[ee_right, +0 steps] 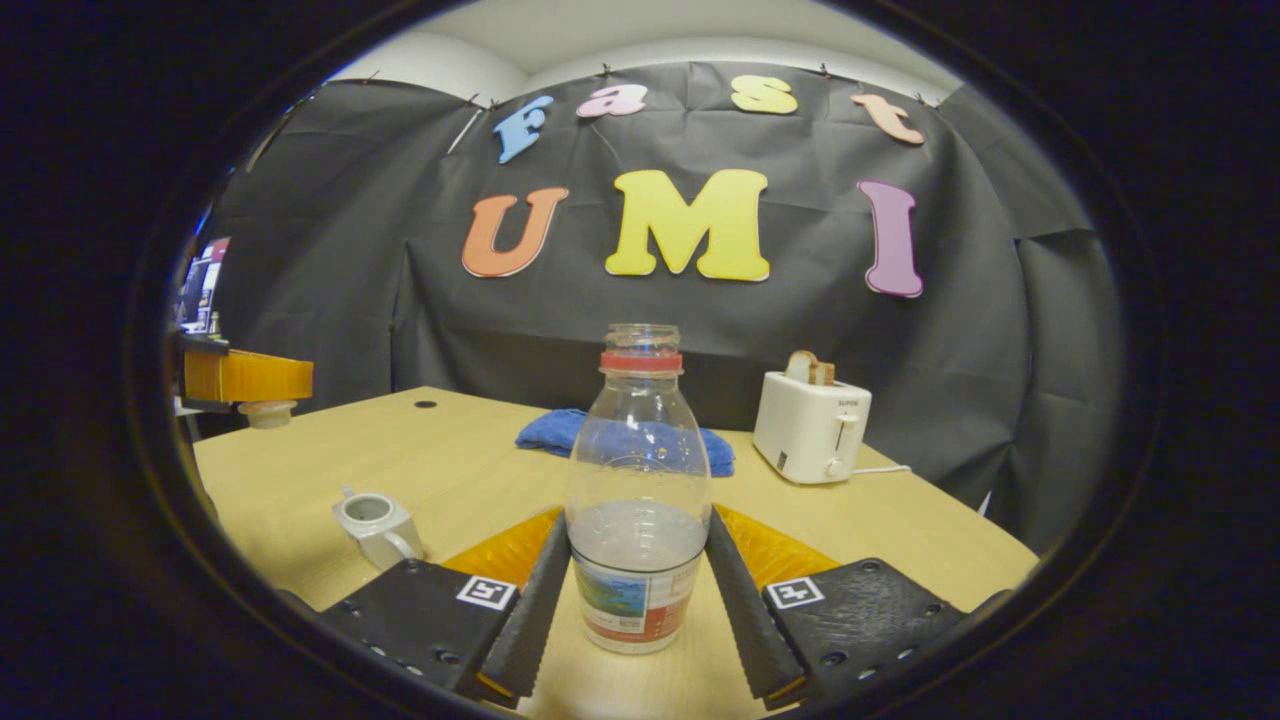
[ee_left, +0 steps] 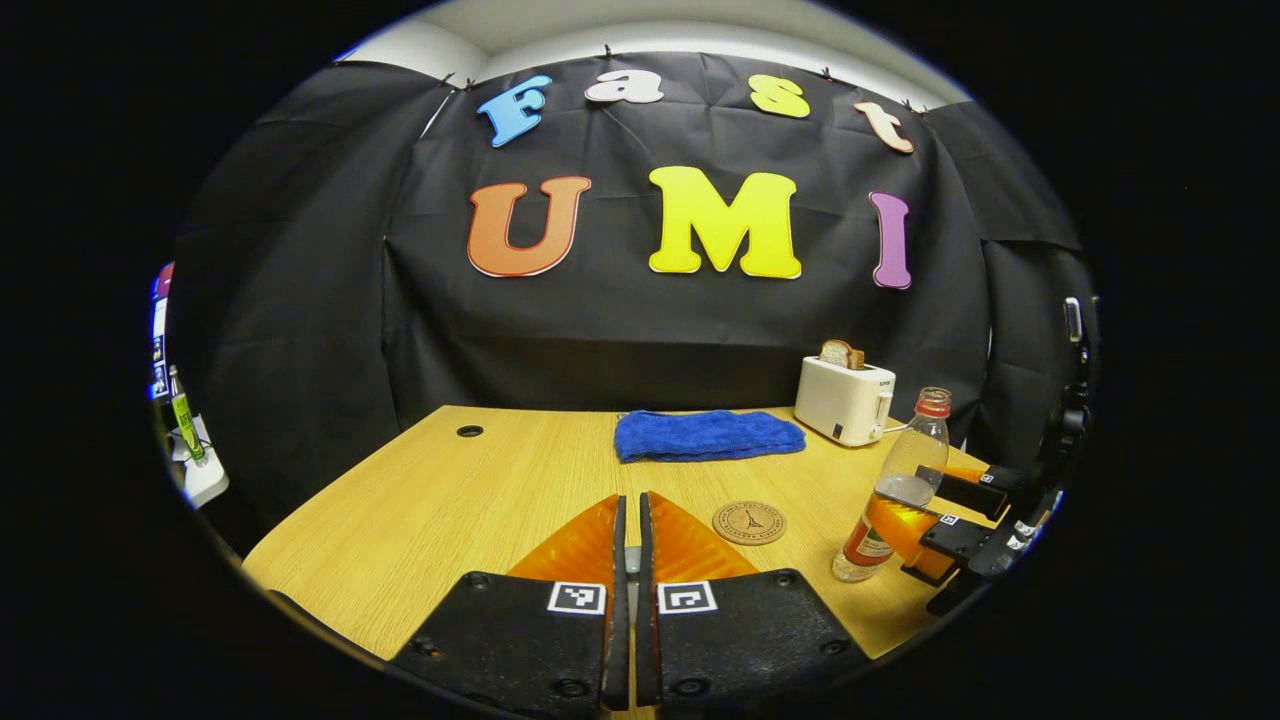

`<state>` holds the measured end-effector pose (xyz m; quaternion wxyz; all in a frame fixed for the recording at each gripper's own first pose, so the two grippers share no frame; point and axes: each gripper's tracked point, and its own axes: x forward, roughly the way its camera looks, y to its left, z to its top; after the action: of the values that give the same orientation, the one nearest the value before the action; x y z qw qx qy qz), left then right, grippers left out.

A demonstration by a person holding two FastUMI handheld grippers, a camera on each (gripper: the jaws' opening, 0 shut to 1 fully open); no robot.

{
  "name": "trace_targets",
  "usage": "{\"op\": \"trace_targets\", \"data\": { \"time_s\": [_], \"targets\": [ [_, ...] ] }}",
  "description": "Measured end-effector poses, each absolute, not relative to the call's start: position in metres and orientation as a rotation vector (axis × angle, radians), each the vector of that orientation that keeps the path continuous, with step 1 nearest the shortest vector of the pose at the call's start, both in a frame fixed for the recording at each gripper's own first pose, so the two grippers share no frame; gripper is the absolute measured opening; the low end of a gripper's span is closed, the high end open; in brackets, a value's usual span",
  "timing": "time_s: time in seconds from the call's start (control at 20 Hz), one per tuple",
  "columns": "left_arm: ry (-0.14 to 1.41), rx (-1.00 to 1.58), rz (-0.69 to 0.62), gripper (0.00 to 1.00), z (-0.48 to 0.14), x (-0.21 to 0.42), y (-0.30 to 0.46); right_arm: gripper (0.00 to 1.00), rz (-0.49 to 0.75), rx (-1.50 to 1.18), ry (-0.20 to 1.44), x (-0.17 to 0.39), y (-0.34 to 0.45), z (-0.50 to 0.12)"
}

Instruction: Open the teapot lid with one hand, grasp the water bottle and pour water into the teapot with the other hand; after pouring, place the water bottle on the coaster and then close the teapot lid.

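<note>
The right gripper (ee_right: 637,590) clamps the upright water bottle (ee_right: 637,500). The open teapot (ee_right: 375,525) sits to its left. The left gripper (ee_left: 628,560), raised, pinches the lid (ee_right: 267,412).

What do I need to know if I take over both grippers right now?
Left gripper: shut on the teapot lid, held in the air over the table's edge.
Right gripper: shut on the water bottle, which is uncapped, partly full and upright. Its base looks to be on the table, beside the coaster, not on it.
Teapot: open, on the table.
Done: lid off, bottle grasped. I cannot tell whether water has been poured.
Left: pour if needed, set the bottle on the coaster, put the lid back.
</note>
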<state>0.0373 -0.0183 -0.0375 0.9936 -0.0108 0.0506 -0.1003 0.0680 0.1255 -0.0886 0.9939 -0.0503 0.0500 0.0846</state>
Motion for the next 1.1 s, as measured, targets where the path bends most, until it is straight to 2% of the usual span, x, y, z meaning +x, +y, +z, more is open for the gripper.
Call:
{"op": "trace_targets", "data": {
  "time_s": [0.25,0.55,1.1],
  "targets": [
    [0.078,-0.016,-0.178,0.05,-0.029,0.033,-0.002,0.75,0.142,-0.332,0.093,0.056,0.124,-0.079],
    [0.077,-0.004,-0.185,0.05,-0.032,0.036,0.004,0.75,0.150,-0.537,0.193,0.063,0.136,-0.102],
    [0.105,-0.031,-0.161,0.05,-0.044,0.052,0.032,0.75,0.120,-0.950,0.144,0.076,0.169,-0.108]
  ]
}}
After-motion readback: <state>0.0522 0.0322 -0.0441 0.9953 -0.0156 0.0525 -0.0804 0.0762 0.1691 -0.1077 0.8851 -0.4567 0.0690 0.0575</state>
